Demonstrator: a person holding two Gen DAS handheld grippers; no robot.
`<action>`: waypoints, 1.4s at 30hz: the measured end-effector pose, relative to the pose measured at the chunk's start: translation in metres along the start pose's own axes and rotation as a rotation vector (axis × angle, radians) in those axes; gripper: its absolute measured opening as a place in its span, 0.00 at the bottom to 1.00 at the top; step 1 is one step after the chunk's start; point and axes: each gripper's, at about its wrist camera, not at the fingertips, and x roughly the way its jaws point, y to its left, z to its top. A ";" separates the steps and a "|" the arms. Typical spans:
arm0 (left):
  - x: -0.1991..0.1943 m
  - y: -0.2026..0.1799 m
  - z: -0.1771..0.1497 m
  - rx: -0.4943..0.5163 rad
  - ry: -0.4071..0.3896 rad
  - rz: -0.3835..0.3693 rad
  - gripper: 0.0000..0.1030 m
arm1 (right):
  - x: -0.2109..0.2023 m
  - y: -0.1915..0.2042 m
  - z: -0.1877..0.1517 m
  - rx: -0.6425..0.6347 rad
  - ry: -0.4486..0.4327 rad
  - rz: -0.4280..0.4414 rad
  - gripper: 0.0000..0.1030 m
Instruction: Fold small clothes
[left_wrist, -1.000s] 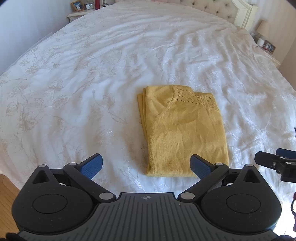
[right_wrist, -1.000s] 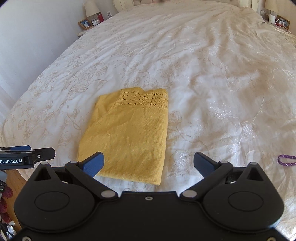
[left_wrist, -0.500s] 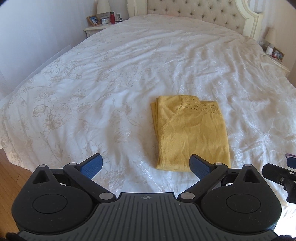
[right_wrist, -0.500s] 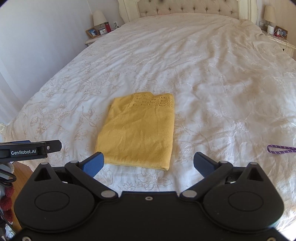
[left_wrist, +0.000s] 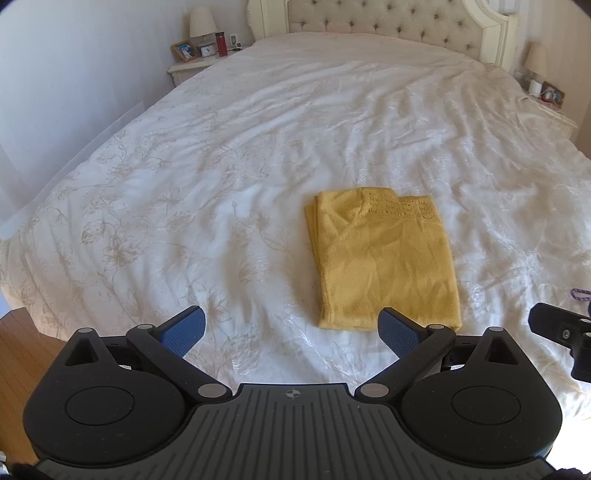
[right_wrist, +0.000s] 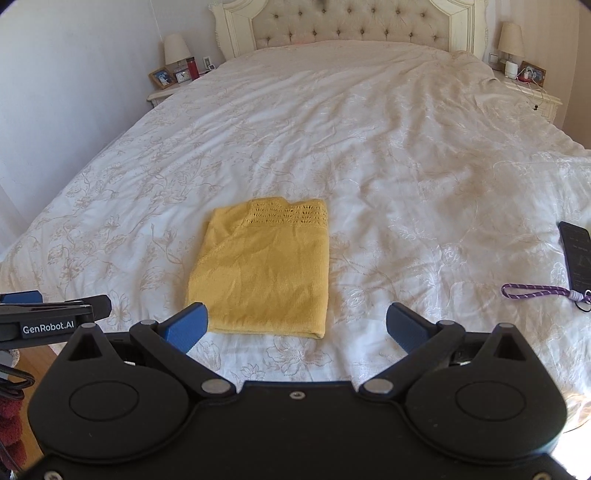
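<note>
A yellow knit garment (left_wrist: 384, 258) lies folded into a flat rectangle on the white bedspread (left_wrist: 221, 166), its lace edge at the far end. It also shows in the right wrist view (right_wrist: 264, 271). My left gripper (left_wrist: 291, 328) is open and empty, held above the bed's near edge, short of the garment. My right gripper (right_wrist: 297, 326) is open and empty, also held back from the garment's near edge. Each gripper shows at the side of the other's view.
A dark phone (right_wrist: 576, 254) with a purple lanyard (right_wrist: 535, 291) lies on the bed at the right. Nightstands with lamps and frames stand at both sides of the tufted headboard (right_wrist: 351, 26). Wooden floor (left_wrist: 22, 339) shows at the left.
Both grippers have pulled back and up from the garment, which now looks smaller and farther. The garment lies unmoved. The headboard and phone have come into view.
</note>
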 end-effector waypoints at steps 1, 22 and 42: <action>0.000 0.000 0.000 -0.003 0.005 -0.010 0.98 | 0.000 -0.001 -0.001 0.012 0.003 0.020 0.99; 0.011 0.000 -0.004 -0.007 0.070 -0.043 0.98 | 0.008 0.004 -0.004 0.048 0.041 0.033 0.99; 0.029 -0.003 0.003 -0.001 0.105 -0.039 0.98 | 0.025 0.004 0.003 0.076 0.074 0.046 0.99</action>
